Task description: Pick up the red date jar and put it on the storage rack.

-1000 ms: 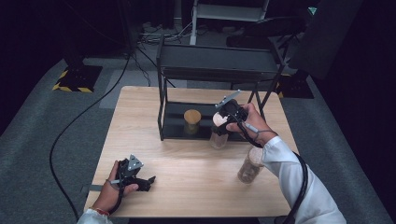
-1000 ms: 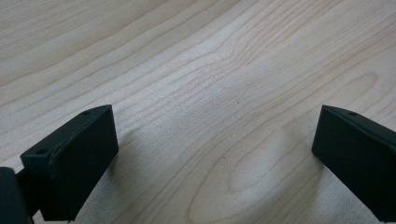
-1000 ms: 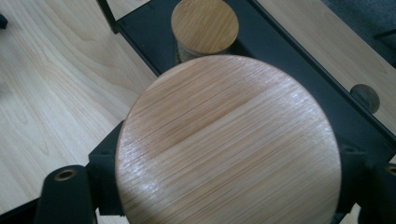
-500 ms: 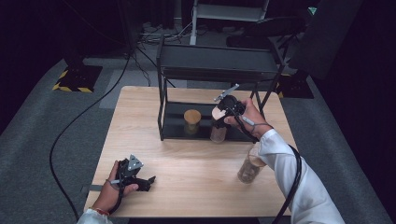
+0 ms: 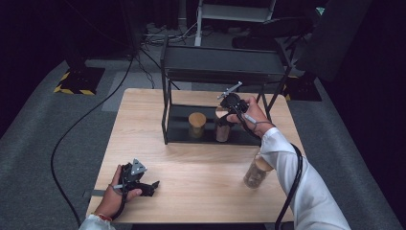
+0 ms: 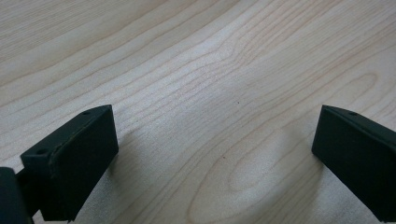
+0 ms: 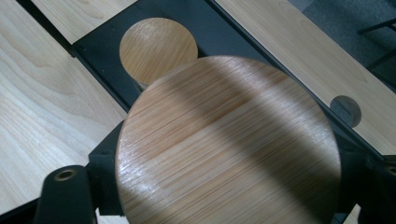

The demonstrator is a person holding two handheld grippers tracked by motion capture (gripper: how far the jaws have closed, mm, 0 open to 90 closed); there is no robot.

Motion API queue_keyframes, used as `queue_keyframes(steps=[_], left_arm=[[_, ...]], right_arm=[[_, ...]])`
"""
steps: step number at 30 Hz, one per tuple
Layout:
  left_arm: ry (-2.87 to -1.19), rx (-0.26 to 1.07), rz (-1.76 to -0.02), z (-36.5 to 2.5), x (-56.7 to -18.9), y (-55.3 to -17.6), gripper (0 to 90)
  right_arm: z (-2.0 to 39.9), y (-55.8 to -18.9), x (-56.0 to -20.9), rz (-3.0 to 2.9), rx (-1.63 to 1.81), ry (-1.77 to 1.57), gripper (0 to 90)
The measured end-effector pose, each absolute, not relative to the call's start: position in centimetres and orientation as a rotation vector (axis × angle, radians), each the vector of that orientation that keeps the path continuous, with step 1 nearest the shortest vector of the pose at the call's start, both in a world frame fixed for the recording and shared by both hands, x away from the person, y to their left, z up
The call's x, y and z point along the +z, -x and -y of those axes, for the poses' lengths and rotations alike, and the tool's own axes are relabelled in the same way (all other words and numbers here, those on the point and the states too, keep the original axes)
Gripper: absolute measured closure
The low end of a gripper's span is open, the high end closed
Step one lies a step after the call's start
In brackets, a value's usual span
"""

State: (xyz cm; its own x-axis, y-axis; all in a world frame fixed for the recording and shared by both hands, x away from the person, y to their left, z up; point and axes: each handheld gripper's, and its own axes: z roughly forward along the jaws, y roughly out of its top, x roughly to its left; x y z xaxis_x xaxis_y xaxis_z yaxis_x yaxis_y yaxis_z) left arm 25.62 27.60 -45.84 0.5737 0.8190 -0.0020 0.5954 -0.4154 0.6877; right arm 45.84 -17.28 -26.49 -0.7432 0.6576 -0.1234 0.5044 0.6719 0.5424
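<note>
Here the right hand-held gripper (image 5: 225,116) was up at the lower shelf (image 5: 239,139) of the black rack (image 5: 220,62), its jaws clamped from both sides on a jar with a wooden lid (image 5: 222,128). In the right gripper view that round lid (image 7: 229,144) sat directly between the two black jaws, covering most of what lay past them. Just beyond it on the same dark shelf stood a second wooden-lidded jar (image 5: 197,124), close beside the held one; whether the two touched could not be told. A third jar (image 5: 256,171) stood on the tabletop (image 5: 191,191) well back from the right hand-held gripper, near the person's white sleeve (image 5: 292,177).

The left hand-held gripper (image 5: 148,187) rested low on the tabletop, well apart from the rack and from every jar. Its jaws were spread wide with nothing between them, and in the left gripper view bare pale wood (image 6: 210,93) lay in the gap. A black cable (image 5: 81,124) ran away from it across the grey floor.
</note>
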Motion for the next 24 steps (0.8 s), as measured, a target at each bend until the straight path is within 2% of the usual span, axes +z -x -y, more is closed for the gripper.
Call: queue_keyframes(steps=[24], left_arm=[[-2.156,0.445,-1.123,-27.6,-45.8,-25.6,0.0]], right_arm=[[17.4,-48.3,-28.2,-2.562,0.723,-1.010,23.0]])
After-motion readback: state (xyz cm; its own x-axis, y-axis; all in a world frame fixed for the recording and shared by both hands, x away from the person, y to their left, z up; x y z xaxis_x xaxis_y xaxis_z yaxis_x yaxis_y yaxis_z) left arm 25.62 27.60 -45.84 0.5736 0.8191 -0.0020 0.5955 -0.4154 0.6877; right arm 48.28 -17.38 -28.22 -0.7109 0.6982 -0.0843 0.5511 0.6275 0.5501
